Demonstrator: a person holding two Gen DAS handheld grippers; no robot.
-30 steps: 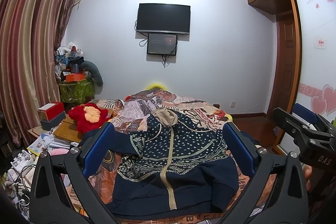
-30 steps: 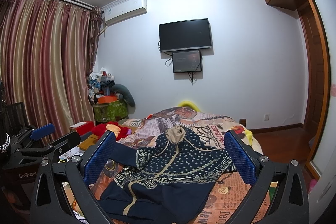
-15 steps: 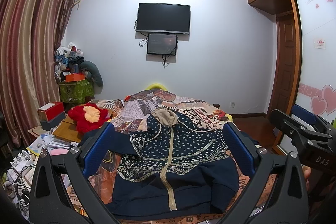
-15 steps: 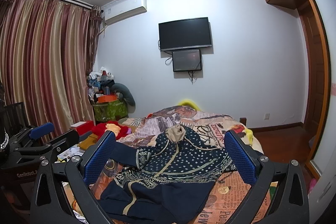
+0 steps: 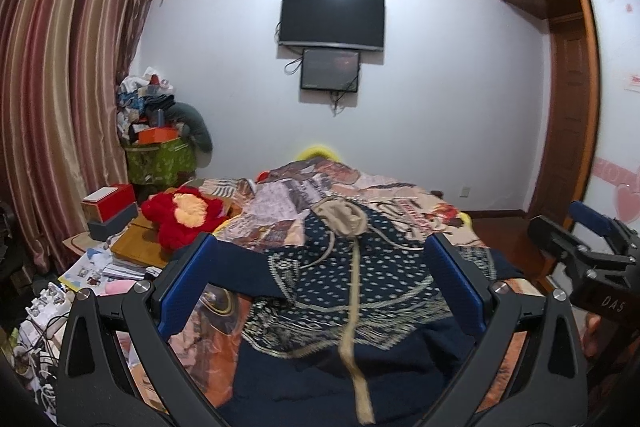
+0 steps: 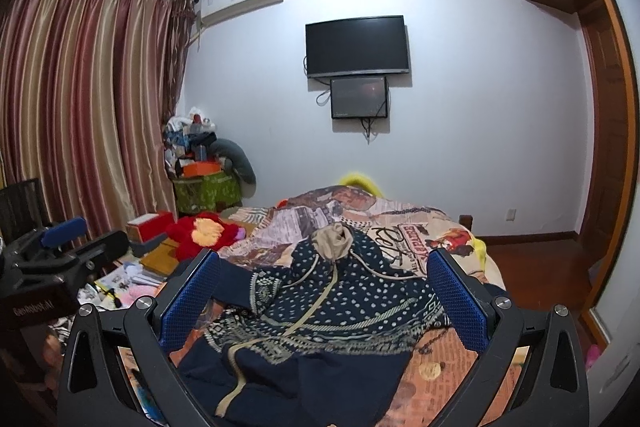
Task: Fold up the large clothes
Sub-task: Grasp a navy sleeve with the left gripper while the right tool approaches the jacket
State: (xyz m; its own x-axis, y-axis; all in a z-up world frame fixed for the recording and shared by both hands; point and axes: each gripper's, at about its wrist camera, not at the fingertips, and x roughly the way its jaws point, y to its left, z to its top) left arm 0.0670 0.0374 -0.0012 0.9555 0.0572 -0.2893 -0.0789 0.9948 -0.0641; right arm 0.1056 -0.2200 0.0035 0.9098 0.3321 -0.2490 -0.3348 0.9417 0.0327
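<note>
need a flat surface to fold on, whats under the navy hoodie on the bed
The navy hoodie lies on a printed bedspread, visible all around it. Whatever sits directly beneath the hoodie is covered.

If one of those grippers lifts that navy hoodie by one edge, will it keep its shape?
Probably not. The hoodie lies rumpled on the bedspread, so it would likely sag and hang. Its loose drawstrings may dangle. It looks thick, so perhaps heavy for a pinch grip.

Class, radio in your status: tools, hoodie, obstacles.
Left tool open, empty. Right tool open, empty. Navy hoodie spread on bed, unfolded. Red plush toy beside, clear of it.
</note>
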